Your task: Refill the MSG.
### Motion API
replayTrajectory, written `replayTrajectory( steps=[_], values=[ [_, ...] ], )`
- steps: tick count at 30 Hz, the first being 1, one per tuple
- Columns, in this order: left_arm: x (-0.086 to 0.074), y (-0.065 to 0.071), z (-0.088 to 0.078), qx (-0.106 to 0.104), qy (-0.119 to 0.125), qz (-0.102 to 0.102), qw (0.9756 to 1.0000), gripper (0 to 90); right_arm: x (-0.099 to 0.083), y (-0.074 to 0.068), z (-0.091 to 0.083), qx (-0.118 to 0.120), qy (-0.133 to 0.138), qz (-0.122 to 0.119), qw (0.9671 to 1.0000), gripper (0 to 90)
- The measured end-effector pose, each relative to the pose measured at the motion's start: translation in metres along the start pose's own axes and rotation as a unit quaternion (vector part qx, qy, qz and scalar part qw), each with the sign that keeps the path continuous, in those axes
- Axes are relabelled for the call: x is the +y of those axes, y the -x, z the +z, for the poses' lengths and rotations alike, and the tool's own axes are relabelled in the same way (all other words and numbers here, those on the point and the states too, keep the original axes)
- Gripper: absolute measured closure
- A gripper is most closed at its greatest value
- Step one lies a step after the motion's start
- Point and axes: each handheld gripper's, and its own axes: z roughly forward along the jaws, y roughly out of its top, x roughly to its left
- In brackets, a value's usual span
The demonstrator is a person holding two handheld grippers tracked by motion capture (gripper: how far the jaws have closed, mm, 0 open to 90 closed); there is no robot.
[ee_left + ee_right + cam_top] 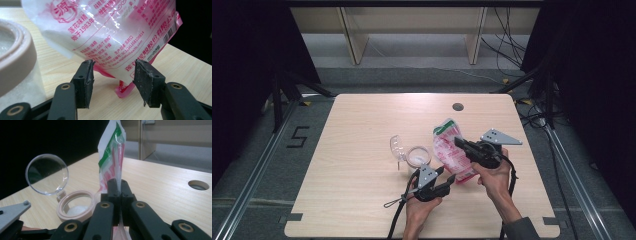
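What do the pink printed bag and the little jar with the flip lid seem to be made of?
The bag looks like thin glossy plastic film: it crinkles, glints and shows white powder inside. The jar seems matte beige plastic, its open lid clear hard plastic, see-through and shiny.

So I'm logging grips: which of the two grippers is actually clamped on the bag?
The right gripper: its jaws pinch the bag; the left gripper stands open around its bottom corner.
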Motion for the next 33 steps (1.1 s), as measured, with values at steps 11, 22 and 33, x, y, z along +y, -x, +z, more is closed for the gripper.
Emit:
replayTrajectory(
  steps=[11,22,33],
  values=[
    [0.005,0.004,-0.008,0.009,0.004,-0.005,0.9999,49.4,-0.010,0.009,-0.024,-0.006,0.008,0.006,0.9999,90.0],
    [0.007,0.007,-0.012,0.005,-0.002,0.003,1.0000,47.1,-0.023,0.011,-0.044,0.003,0.031,0.014,0.9994,90.0],
    [0.010,0.003,-0.022,0.012,0.004,0.002,0.9999,46.7,-0.032,0.008,-0.065,0.009,0.033,0.021,0.9992,90.0]
  ],
)
